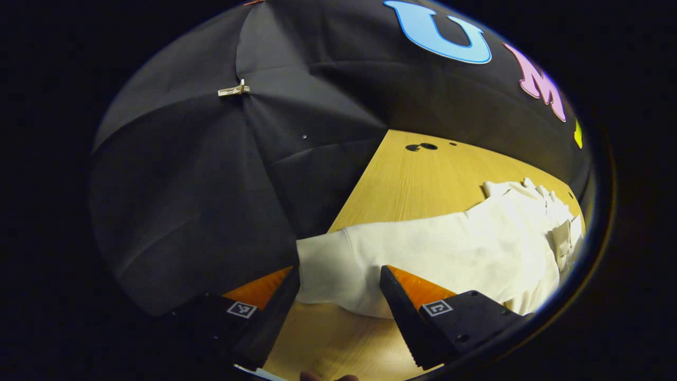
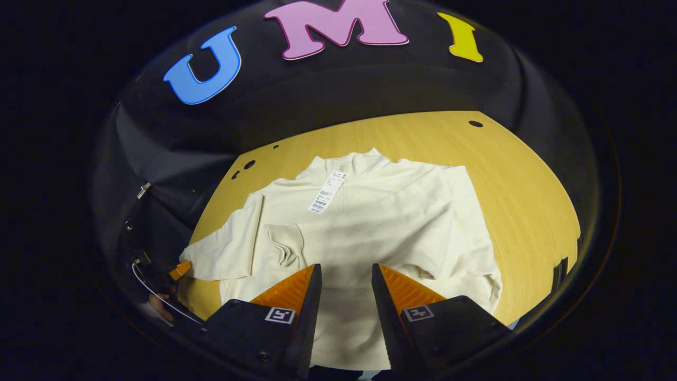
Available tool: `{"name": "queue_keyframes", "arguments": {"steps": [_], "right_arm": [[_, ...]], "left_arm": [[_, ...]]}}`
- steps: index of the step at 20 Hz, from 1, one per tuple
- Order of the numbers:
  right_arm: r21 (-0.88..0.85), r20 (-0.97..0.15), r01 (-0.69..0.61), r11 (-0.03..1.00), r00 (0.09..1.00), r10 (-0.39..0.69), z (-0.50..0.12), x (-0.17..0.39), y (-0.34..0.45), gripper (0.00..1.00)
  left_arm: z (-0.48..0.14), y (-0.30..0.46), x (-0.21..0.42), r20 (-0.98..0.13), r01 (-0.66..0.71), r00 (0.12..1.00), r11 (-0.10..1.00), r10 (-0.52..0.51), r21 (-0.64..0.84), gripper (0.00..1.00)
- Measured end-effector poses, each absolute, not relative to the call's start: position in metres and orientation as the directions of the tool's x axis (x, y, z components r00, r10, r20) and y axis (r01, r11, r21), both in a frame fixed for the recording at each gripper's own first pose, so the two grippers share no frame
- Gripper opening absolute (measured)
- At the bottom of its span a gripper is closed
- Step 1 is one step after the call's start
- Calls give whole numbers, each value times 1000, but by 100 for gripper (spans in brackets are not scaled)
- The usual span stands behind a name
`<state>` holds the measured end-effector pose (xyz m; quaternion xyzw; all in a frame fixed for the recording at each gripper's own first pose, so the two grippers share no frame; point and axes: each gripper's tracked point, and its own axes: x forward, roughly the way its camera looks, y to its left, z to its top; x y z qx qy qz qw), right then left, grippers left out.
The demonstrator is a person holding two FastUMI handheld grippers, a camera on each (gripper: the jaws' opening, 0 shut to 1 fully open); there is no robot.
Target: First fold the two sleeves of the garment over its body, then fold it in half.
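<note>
The cream garment [image 2: 365, 227] lies flat on the wooden counter [image 2: 523, 201], collar toward the booth wall, with a paper tag [image 2: 327, 193] on its chest. One sleeve already looks folded in over the body on the right tool's side. The other sleeve [image 1: 370, 254] is stretched out toward the counter edge, cuff end right between the fingers of the left tool [image 1: 338, 288].

That left tool is spread wide, nothing pinched yet, though the cuff sits in the gap. The right tool [image 2: 346, 288] hovers low over the hem area, also released, fingers apart with cloth beneath them.

So I'd say the step in hand is the second sleeve. To do it cleanly: bite the cuff near its edge with both layers, lift just enough to clear the counter, swing it across so it lands square on the body, not bunched. The right tool could pin the shoulder so the body doesn't drag.
</note>
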<state>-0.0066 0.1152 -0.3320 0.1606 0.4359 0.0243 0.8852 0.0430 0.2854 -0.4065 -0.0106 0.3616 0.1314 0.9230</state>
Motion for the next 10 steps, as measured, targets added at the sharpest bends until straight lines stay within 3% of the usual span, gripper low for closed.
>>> {"name": "queue_keyframes", "arguments": {"steps": [4,9,10], "right_arm": [[311,-762,129,942,626,166,-326,-21,95,59],[300,-771,152,942,620,145,-328,-37,74,59],[300,-772,154,941,619,145,-329,-39,71,59]], "left_arm": [[-411,277,46,-677,-207,711,977,190,56,99],[-410,266,52,-659,-174,732,983,171,62,32],[-409,265,53,-664,-174,726,982,179,74,28]]}}
